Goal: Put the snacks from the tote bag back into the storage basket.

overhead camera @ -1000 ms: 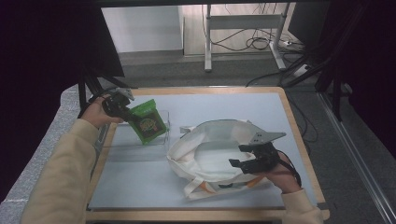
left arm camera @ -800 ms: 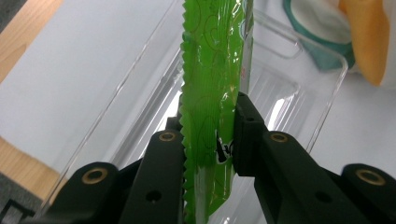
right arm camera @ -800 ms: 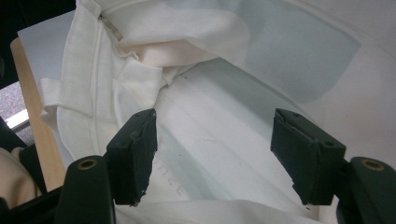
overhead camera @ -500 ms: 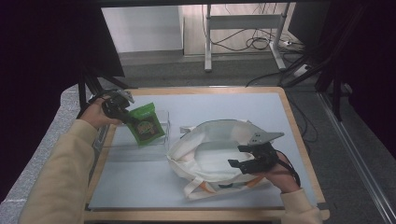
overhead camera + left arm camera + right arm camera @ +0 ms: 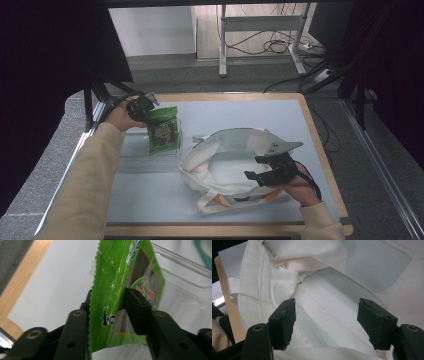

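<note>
A green snack packet (image 5: pixel 162 131) stands upright in a clear plastic container (image 5: pixel 150 159) at the table's left. My left gripper (image 5: pixel 145 111) is at the packet's top left corner. In the left gripper view the packet (image 5: pixel 112 277) is still between the jaws of that gripper (image 5: pixel 107 293), which have just been opening and stand slack around it, over the clear container (image 5: pixel 180 272). A white tote bag (image 5: pixel 220 150) lies with its mouth spread in the middle. My right gripper (image 5: pixel 260 167) rests at its near right rim. Its jaws (image 5: pixel 325 307) are open over the white fabric (image 5: pixel 262 272).
The table (image 5: pixel 240 107) has a pale grey top with a wooden border. The bag shows orange trim at its near edge. Beyond the far edge is a grey floor with a metal stand and cables. A dark frame stands at the left.
My left gripper has carried the green packet down and to the right, and the packet has turned from tilted to upright in the clear container. The right gripper has stayed put.
</note>
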`<action>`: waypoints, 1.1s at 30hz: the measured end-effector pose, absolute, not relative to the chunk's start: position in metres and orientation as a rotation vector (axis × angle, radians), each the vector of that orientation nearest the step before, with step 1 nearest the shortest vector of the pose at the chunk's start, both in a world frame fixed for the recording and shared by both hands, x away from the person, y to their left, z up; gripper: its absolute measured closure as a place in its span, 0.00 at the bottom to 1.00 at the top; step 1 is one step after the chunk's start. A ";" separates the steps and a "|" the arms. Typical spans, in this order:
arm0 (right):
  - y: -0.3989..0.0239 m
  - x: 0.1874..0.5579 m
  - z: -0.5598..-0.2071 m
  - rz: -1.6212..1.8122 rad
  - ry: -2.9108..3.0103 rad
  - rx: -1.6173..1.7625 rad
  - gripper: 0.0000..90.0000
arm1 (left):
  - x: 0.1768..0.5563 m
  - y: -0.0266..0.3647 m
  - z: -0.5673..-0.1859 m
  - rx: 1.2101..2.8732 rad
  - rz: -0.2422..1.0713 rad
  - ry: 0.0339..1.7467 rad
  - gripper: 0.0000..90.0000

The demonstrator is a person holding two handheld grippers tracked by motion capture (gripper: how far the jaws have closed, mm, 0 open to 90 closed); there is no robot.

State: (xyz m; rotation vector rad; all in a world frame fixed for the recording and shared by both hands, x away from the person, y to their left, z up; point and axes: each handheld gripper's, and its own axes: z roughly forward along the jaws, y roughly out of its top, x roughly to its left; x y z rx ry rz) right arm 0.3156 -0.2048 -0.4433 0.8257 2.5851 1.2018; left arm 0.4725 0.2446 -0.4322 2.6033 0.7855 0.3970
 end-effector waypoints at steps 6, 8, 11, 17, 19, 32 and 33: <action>-0.205 0.316 -0.445 1.196 2.587 0.829 0.35 | 0.476 0.245 -0.441 2.578 0.443 0.817 0.56; -0.205 0.316 -0.445 1.195 2.587 0.827 0.35 | 0.476 0.245 -0.442 2.586 0.450 0.820 0.52; -0.204 0.316 -0.445 1.193 2.589 0.828 0.35 | 0.475 0.246 -0.440 2.557 0.468 0.811 0.47; -0.204 0.316 -0.445 1.191 2.590 0.829 0.34 | 0.474 0.247 -0.426 2.474 0.518 0.774 0.39; -0.205 0.316 -0.445 1.190 2.590 0.831 0.34 | 0.474 0.245 -0.421 2.460 0.559 0.753 0.37; -0.205 0.316 -0.445 1.191 2.587 0.827 0.34 | 0.466 0.242 -0.400 2.382 0.530 0.715 0.35; -0.205 0.316 -0.445 1.191 2.587 0.827 0.34 | 0.465 0.242 -0.399 2.375 0.508 0.720 0.35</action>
